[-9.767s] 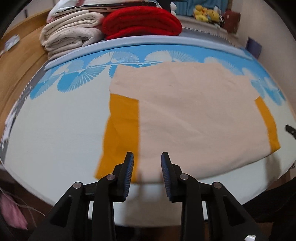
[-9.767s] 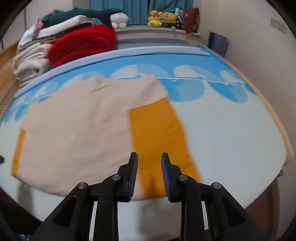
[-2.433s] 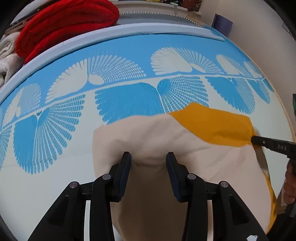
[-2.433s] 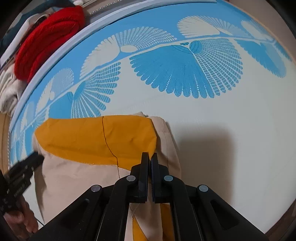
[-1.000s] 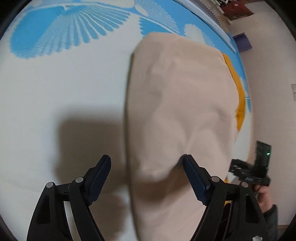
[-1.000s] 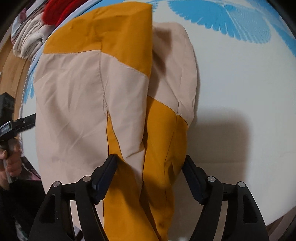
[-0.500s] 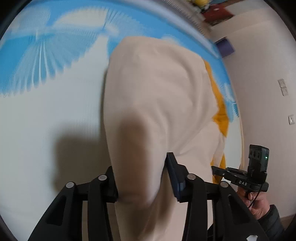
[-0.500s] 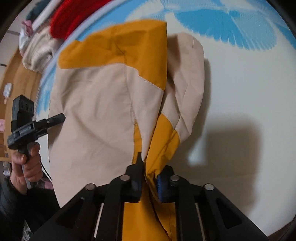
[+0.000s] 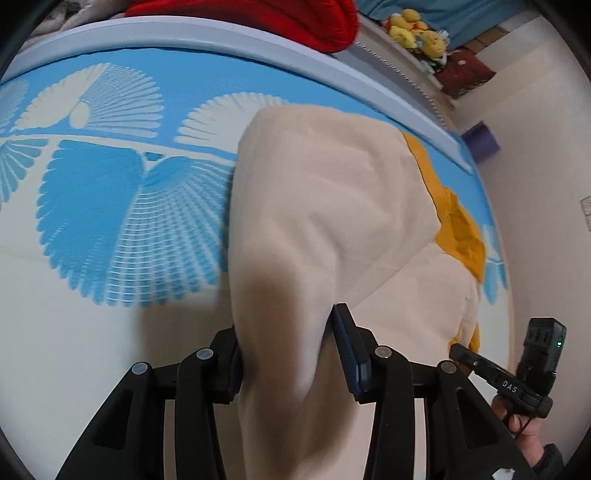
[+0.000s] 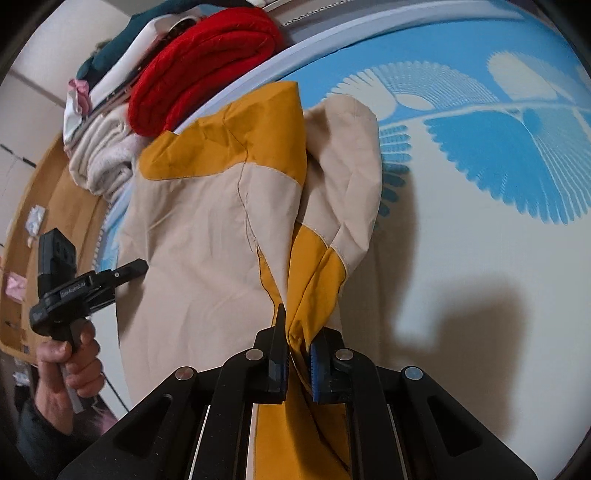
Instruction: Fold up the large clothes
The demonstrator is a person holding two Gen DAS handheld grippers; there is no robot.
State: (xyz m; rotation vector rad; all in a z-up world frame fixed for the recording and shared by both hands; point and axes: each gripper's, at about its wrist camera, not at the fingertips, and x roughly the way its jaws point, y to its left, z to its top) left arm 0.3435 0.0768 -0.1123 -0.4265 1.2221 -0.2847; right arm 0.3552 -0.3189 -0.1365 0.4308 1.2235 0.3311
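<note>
cream-and-mustard garment (image 10: 207,236) hangs lifted over the bed (image 10: 480,229), long axis running lower centre to upper frame. right gripper (image 10: 298,354) nearly closed, pinching a mustard fold — left gripper (image 9: 286,350) partly open, cream cloth bunched between its fingers.

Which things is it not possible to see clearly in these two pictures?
- Left wrist view: the cream garment covers the inner faces of the left gripper fingers.
- Right wrist view: the garment's lower end is cut off by the right gripper.
- Left wrist view: yellow plush toys too small.
</note>
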